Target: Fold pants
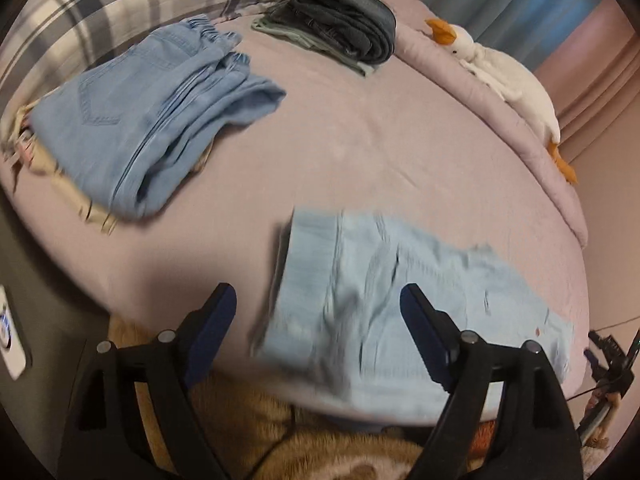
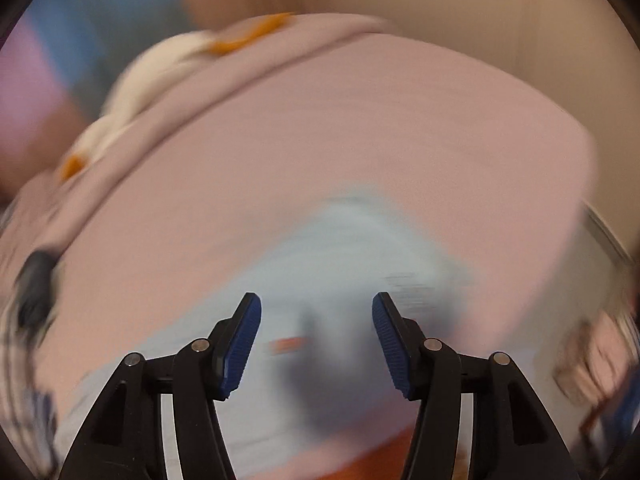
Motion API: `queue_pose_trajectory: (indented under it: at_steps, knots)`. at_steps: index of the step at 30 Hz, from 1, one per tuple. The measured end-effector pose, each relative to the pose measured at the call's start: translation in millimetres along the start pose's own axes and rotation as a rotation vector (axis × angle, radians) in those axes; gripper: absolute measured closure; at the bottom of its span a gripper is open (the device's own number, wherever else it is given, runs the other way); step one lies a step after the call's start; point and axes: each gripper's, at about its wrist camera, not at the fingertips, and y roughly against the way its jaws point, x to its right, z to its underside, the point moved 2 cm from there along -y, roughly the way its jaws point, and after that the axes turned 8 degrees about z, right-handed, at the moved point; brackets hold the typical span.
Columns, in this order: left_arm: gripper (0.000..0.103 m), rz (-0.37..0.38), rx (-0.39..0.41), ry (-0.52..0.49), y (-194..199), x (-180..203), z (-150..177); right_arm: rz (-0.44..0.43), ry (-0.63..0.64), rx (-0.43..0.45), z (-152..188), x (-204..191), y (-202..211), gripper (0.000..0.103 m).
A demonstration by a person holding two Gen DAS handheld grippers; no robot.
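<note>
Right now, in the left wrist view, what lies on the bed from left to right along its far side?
Folded mid-blue denim jeans → dark grey folded pants stack → white plush goose with orange beak.

Landmark: we take the pink bed sheet [image 1: 360, 140].
Far-left corner: we see a plaid pillow [image 1: 132, 4].
Far-right edge: a white goose plush [image 1: 508, 76] lies there.

pale blue pants [image 1: 384, 300], apparently folded, on bed
</note>
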Motion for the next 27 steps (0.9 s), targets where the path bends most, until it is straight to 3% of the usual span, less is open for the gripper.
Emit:
queue_pose_trajectory:
  at_steps: [3,8,10,12,14,16,19,20,21,27]
  knots:
    - [0.018,0.058,-0.036,0.006,-28,-7,-15,-0.214,0.173,-0.092,7,-92,-19,0.045]
    - [0.02,0.096,-0.122,0.045,-66,-22,-23,-0.392,0.396,-0.25,33,-215,-51,0.045]
    - [0.03,0.135,-0.141,0.057,-71,-22,-17,-0.434,0.455,-0.315,45,-253,-65,0.045]
    - [0.044,0.116,-0.124,0.026,-67,-21,-11,-0.449,0.49,-0.355,53,-276,-75,0.045]
    - [0.055,0.128,-0.118,0.001,-61,-18,-5,-0.41,0.542,-0.368,65,-295,-84,0.045]
    - [0.061,0.11,-0.106,-0.031,-58,-13,-1,-0.375,0.582,-0.4,77,-304,-94,0.046]
    - [0.066,0.086,-0.076,-0.062,-55,-7,2,-0.358,0.631,-0.478,97,-313,-112,0.07]
    - [0.068,0.079,-0.067,-0.068,-55,-7,2,-0.331,0.664,-0.457,102,-314,-113,0.084]
    - [0.069,0.071,-0.056,-0.079,-53,-4,2,-0.324,0.676,-0.435,101,-312,-110,0.09]
    - [0.07,0.073,0.044,-0.139,-37,8,-17,-0.403,0.578,-0.338,65,-300,-74,0.095]
